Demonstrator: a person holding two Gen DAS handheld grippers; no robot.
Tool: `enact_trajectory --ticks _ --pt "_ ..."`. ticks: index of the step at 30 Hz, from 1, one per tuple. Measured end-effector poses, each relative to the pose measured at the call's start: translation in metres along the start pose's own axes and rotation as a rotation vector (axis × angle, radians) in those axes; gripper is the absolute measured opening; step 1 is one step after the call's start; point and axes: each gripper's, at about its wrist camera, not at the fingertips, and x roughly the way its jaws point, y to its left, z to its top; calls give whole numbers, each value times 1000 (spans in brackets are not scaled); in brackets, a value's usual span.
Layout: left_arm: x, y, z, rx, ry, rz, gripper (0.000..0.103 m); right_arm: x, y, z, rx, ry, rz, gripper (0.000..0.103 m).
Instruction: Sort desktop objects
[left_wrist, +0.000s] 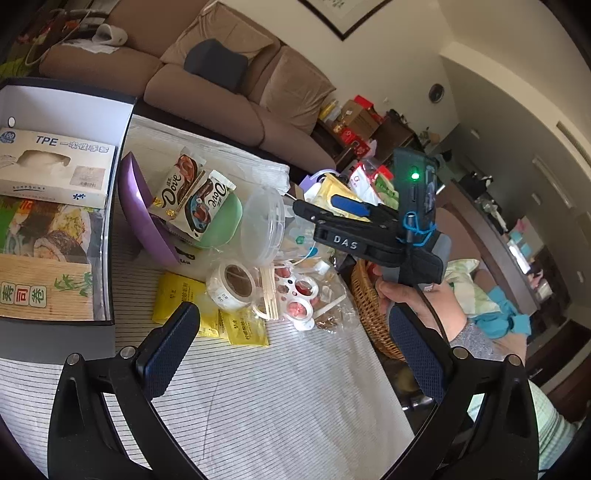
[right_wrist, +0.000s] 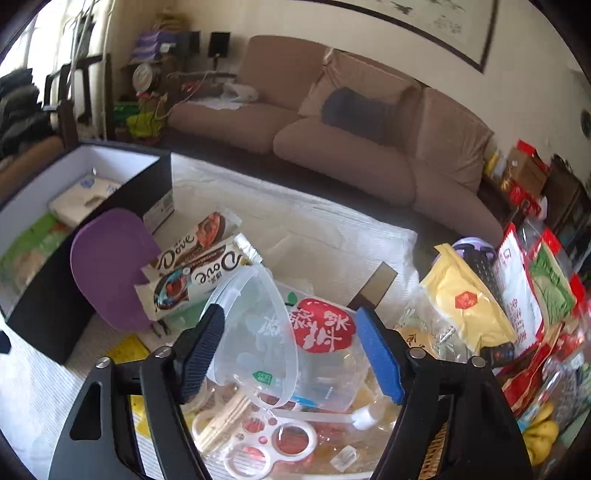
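A clear plastic tub (right_wrist: 258, 332) lies on its side in a pile on the striped cloth. My right gripper (right_wrist: 288, 350) hangs over it, jaws partly apart; the tub shows between the fingers, and I see no pad pressing on it. From the left wrist view this gripper (left_wrist: 314, 214) hovers just right of the tub (left_wrist: 262, 225), held by a hand (left_wrist: 402, 295). Two Dove bars (left_wrist: 195, 192) lean on a purple plate (left_wrist: 140, 210) and a green bowl (left_wrist: 221, 225). My left gripper (left_wrist: 293, 350) is open and empty above the cloth, near a tape roll (left_wrist: 231, 284) and yellow sachets (left_wrist: 184, 295).
A black box (left_wrist: 122, 122) at the left holds a glove carton (left_wrist: 55, 166) and a sushi-mat pack. A wicker basket (left_wrist: 369, 306) stands at the table's right edge. Snack bags (right_wrist: 465, 299) and bananas (right_wrist: 539, 432) crowd the right. A brown sofa lies behind.
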Motion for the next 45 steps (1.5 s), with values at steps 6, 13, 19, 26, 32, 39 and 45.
enact_trajectory --ticks 6,13,19,26,32,39,45 --pt "2 -1 0 13 4 18 103 17 1 -7 17 61 40 8" --pt "13 -11 4 81 -4 58 103 -5 -3 -11 93 62 142 6" --pt "66 -24 23 182 42 163 103 -47 -13 -24 152 25 222 6" --pt "103 -50 24 261 109 162 103 -87 -34 -35 228 -41 329 6" --pt "112 -56 18 218 133 158 103 -109 -57 -41 317 -75 358 7" --pt "125 -74 8 96 112 103 103 -110 -78 -100 435 -49 327 10" --pt "153 -73 7 37 174 197 32 -119 -85 -133 485 -40 318 11"
